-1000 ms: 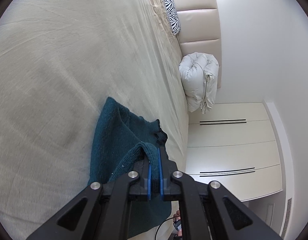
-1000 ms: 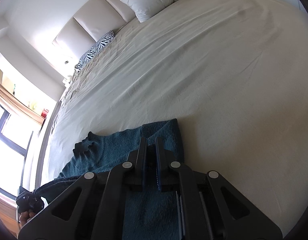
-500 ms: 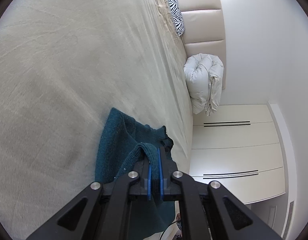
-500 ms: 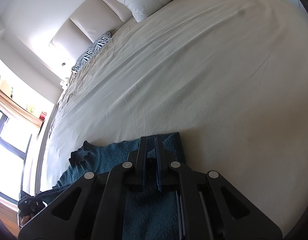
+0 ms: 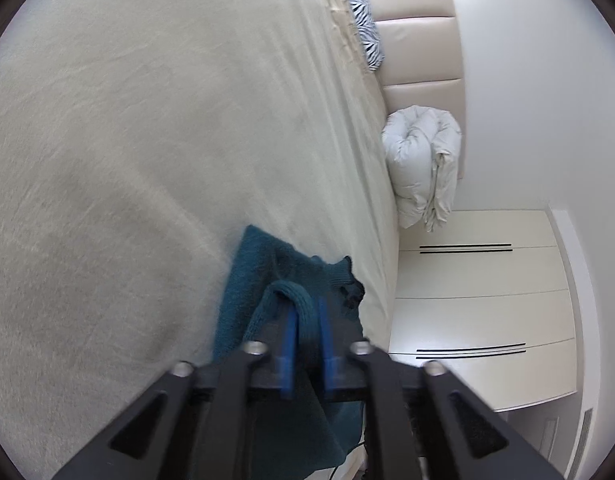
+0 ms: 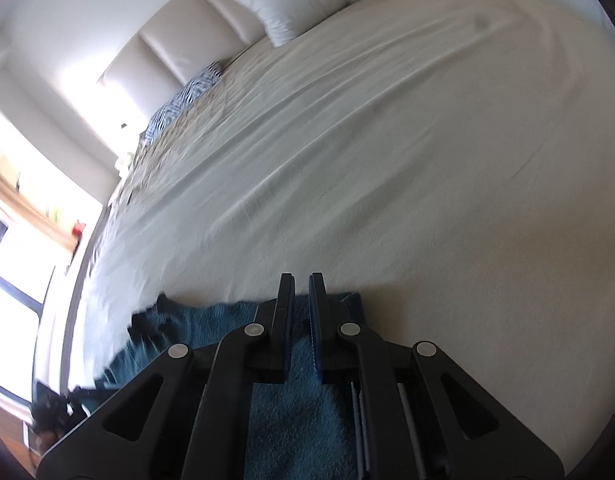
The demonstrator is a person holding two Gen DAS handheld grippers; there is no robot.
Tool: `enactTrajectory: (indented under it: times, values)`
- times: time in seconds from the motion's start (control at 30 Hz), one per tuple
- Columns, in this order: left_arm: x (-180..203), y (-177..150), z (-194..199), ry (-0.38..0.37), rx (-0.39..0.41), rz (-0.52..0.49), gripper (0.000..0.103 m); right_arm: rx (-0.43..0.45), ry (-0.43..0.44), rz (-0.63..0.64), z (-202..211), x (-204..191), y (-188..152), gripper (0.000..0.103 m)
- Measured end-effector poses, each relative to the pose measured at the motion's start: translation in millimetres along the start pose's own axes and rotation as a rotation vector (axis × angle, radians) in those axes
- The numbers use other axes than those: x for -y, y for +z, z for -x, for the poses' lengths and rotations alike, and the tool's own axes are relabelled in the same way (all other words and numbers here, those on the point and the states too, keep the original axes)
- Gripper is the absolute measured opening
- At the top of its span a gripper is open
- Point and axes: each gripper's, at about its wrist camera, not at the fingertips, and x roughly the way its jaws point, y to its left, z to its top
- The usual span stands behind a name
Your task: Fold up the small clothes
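A teal knitted garment (image 5: 263, 272) lies on the cream bed sheet (image 5: 147, 140) near the bed's edge. My left gripper (image 5: 306, 308) is shut on a raised fold of the garment, which bulges up between its blue pads. In the right wrist view the garment (image 6: 235, 320) spreads to the left under my right gripper (image 6: 302, 280). The right jaws stand close together on the garment's far edge, pinching it. The part of the garment beneath both grippers is hidden.
A rolled white duvet (image 5: 423, 168) and a zebra-striped pillow (image 5: 363, 28) lie at the padded headboard (image 5: 419, 52). White wardrobe doors (image 5: 479, 304) stand past the bed's edge. A window and wooden sill (image 6: 23, 216) are at the left of the right wrist view.
Both grippers have moved forward over the bed with the garment in them, dragging it further onto the sheet. The views are blurred by motion. The jaws stay shut.
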Motion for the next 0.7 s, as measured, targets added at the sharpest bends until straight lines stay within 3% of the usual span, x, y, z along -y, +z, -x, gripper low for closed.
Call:
enactTrajectory:
  times: [0.03,0.13,0.3,0.53,0.63,0.67,0.7]
  values:
    - [-1.4,-0.2,2.6,0.013,0.009,0.003,0.064,-0.007,-0.023,0.031,0.1,-5.0,-1.2,0.008]
    - [-1.7,-2.6,16.3,0.009,0.026,0.004,0.075,-0.026,-0.085,0.125,0.4,-18.1,-6.1,0.008]
    - [7.1,-21.0,38.3,0.07,0.041,-0.098,0.076,-0.087,-0.142,0.252,-8.0,-31.8,-20.5,0.008]
    - [7.4,-67.1,38.7,0.219,0.055,-0.267,0.074,-0.108,-0.167,0.297,-18.3,-35.1,-37.9,0.011]
    - [14.1,-79.6,29.0,0.272,0.053,-0.354,0.071,-0.097,-0.134,0.282,-12.9,-34.1,-41.7,0.034]
    - [15.6,-81.2,25.9,0.282,0.053,-0.373,0.068,-0.088,-0.121,0.276,-9.5,-33.5,-43.0,0.053]
    - [17.7,-82.7,22.8,0.289,0.053,-0.387,0.063,-0.074,-0.116,0.272,-7.4,-33.0,-41.4,0.063]
